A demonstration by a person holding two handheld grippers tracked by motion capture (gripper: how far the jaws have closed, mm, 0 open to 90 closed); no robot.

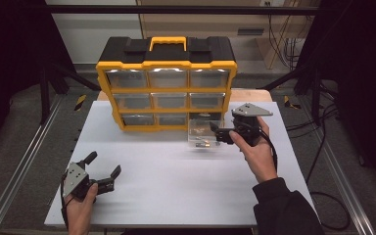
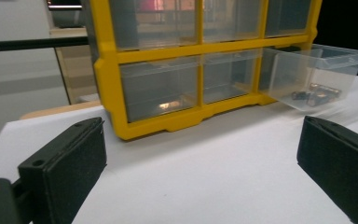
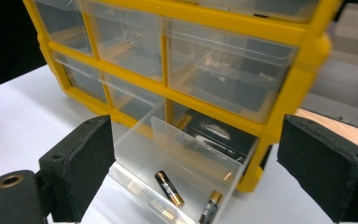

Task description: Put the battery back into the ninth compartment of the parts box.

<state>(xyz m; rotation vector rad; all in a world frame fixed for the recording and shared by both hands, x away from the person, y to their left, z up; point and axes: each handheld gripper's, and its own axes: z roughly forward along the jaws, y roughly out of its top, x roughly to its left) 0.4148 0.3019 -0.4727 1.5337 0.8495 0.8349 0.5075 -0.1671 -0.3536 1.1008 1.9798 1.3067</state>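
Right gripper [image 3: 191, 168] spread wide, jaws either side of the clear plastic drawer [image 3: 168, 177] pulled out of the bottom-right slot of the yellow-and-black drawer cabinet [image 1: 166, 83], probably to reach its contents. Just ahead of it, two gold-and-black batteries [image 3: 170, 187] lie in the drawer. Left gripper [image 1: 98, 171] also spread, empty, low over the white desk [image 1: 176, 181], well apart from the cabinet.

— What are you working with there?
— My left gripper [image 1: 103, 170] and right gripper [image 1: 216, 131]: black bodies, thick black padded jaws, each topped by a grey three-cornered plate.
— Any wiring?
— A black cable trails from each. My right arm wears a black sleeve [image 1: 286, 208].
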